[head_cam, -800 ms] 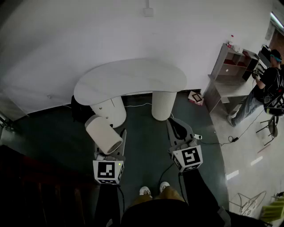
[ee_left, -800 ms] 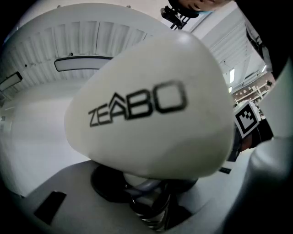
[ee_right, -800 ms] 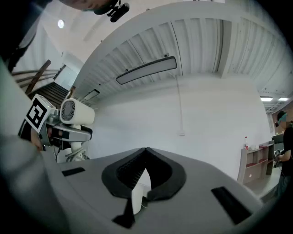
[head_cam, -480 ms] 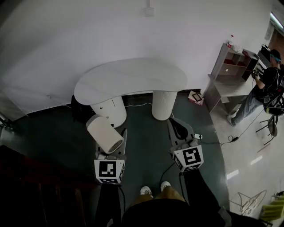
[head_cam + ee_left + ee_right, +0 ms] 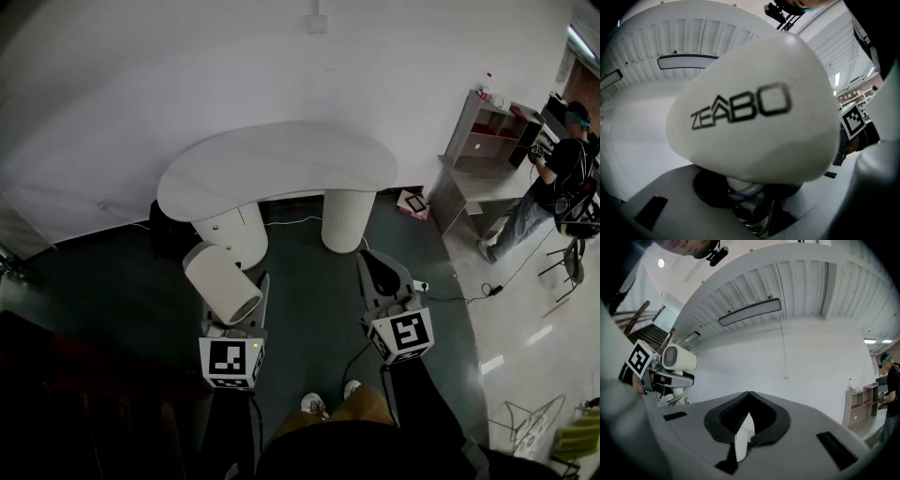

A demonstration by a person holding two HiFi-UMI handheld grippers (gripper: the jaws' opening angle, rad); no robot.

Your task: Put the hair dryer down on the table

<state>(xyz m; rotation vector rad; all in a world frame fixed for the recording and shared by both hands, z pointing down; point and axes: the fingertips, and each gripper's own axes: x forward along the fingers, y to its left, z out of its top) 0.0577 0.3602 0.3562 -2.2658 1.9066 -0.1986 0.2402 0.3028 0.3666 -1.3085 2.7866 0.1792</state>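
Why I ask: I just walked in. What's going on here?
A person holds a hand-held gripper in each hand. The left hand-held gripper grips a white hair dryer by its handle, in the air short of the white table, not yet set down. The right hand-held gripper is shut and empty.

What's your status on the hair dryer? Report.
Left gripper shut on hair dryer, held short of the table. Right gripper shut, empty. Nothing seen in the way.
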